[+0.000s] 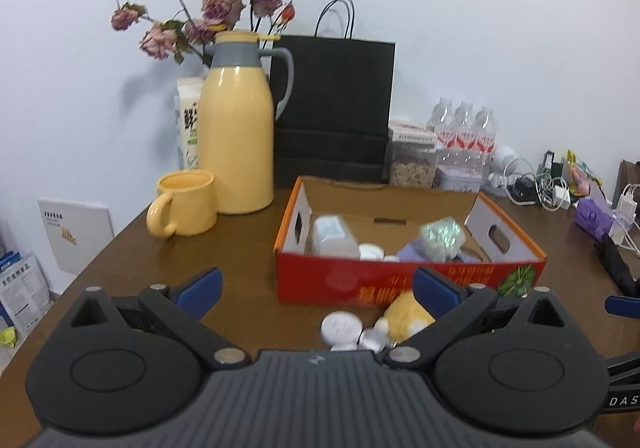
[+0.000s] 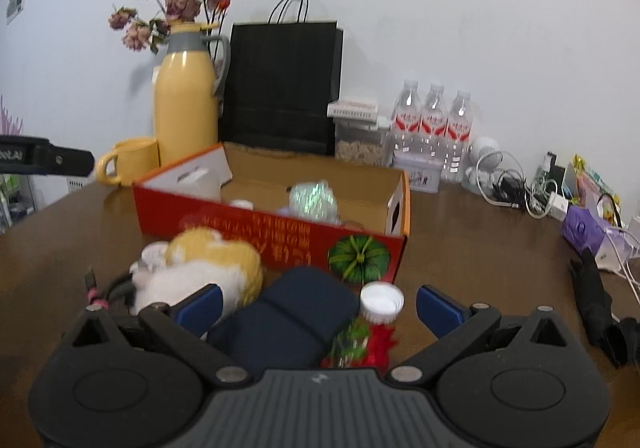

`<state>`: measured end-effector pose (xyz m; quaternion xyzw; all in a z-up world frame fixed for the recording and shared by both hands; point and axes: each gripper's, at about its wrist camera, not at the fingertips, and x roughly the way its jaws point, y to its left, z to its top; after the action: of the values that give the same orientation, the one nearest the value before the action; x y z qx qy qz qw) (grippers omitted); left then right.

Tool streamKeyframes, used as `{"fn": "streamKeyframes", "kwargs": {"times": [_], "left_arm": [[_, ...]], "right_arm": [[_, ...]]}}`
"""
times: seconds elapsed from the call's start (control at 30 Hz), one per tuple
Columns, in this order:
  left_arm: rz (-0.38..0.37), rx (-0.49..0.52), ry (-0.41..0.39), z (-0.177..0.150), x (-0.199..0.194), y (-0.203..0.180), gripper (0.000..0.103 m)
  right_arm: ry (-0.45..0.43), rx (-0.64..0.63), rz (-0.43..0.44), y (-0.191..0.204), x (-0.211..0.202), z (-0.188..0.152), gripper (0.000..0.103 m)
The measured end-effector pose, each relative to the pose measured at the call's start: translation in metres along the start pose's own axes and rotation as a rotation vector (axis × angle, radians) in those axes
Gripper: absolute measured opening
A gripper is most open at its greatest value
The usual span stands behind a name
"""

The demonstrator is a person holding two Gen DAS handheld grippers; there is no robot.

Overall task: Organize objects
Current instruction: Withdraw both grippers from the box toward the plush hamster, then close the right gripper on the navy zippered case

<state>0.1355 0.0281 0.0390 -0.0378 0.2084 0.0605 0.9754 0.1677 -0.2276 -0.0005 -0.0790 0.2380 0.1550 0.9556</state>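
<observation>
A red cardboard box [image 1: 400, 280] [image 2: 280, 232] sits mid-table and holds a clear container [image 1: 334, 236], a shiny green packet [image 1: 442, 238] [image 2: 314, 197] and small white lids. In front of it lie a yellow-and-white plush toy [image 2: 212, 264] [image 1: 406, 318], white round lids [image 1: 340, 328], a navy pouch [image 2: 288, 312] and a white-capped bottle with a red label [image 2: 378, 312]. My left gripper [image 1: 320, 290] hangs open above the table, left of the plush. My right gripper [image 2: 320, 304] is open over the pouch and bottle, touching neither.
A yellow thermos [image 1: 236, 135], a yellow mug [image 1: 184, 203], dried roses [image 1: 208, 3] and a black paper bag [image 1: 332, 107] stand at the back. Water bottles [image 2: 432, 123], a food jar [image 2: 360, 139], tangled chargers [image 2: 520, 187] and a black folded umbrella [image 2: 600, 308] crowd the right.
</observation>
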Motion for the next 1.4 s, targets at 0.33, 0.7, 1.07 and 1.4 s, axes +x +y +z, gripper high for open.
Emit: {"fn": "streamKeyframes", "kwargs": {"times": [0.33,0.7,1.07,1.4], "left_arm": [[0.014,-0.026,0.06,-0.026,0.0,0.016,0.103],[0.022,-0.063,0.08,-0.035,0.003,0.031,0.103],[0.011,-0.088,0.104,-0.043,0.006,0.036,0.103],[0.011,-0.098,0.117,-0.049,0.006,0.037,0.103]], "right_arm": [[0.066,0.082,0.008,-0.002,0.021,-0.007,0.103],[0.126,0.233,0.0,-0.007,0.054,0.006,0.103],[0.152,0.227,-0.052,0.003,0.066,0.001,0.103],[0.145,0.138,-0.077,0.021,0.06,0.0,0.103]]}}
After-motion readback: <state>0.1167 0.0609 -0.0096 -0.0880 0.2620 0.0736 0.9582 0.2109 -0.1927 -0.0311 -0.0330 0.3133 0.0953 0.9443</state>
